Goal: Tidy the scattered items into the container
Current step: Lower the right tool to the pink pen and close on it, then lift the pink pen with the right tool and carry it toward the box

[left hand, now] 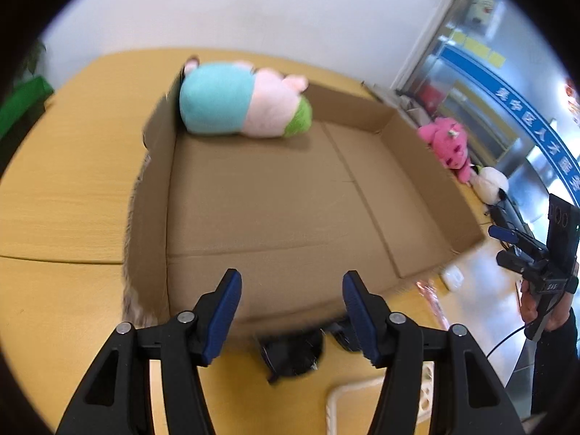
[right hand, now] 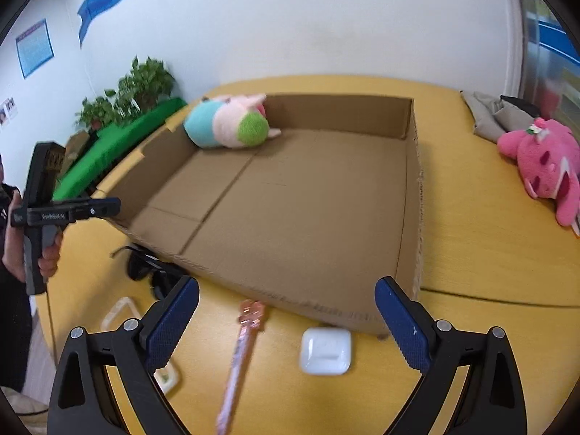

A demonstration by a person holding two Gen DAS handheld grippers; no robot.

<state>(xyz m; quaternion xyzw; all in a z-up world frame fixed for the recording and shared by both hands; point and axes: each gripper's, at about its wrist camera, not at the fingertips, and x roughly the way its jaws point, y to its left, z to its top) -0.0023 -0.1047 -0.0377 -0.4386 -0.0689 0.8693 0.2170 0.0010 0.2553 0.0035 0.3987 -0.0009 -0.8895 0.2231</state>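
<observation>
- Progress: one item, a blue-and-pink plush toy [right hand: 228, 123], lies inside the cardboard box [right hand: 409, 195] against its far-left corner. The rest of the box floor is bare. By this count the task is at an early stage.
- Items left on the table [right hand: 471, 239]: a pink plush toy [right hand: 543, 161] to the right of the box, well apart from its right wall; a white case [right hand: 325, 351] just beside the near wall; a pink pen [right hand: 241, 359] near the case, its top end close to the near wall; a dark object [right hand: 152, 272], blurred, at the near-left corner of the box.
- Left gripper [left hand: 291, 310]: jaws apart, nothing between them, poised over the near wall of the box.
- Right gripper [right hand: 286, 324]: jaws wide apart, empty, above the pen and the case.
- Edges: the box walls are low, with a frayed right rim; items must clear the near wall on entry.
- Open room: the box interior is largely free. The table to the right of the box is open as far as the pink plush toy.
</observation>
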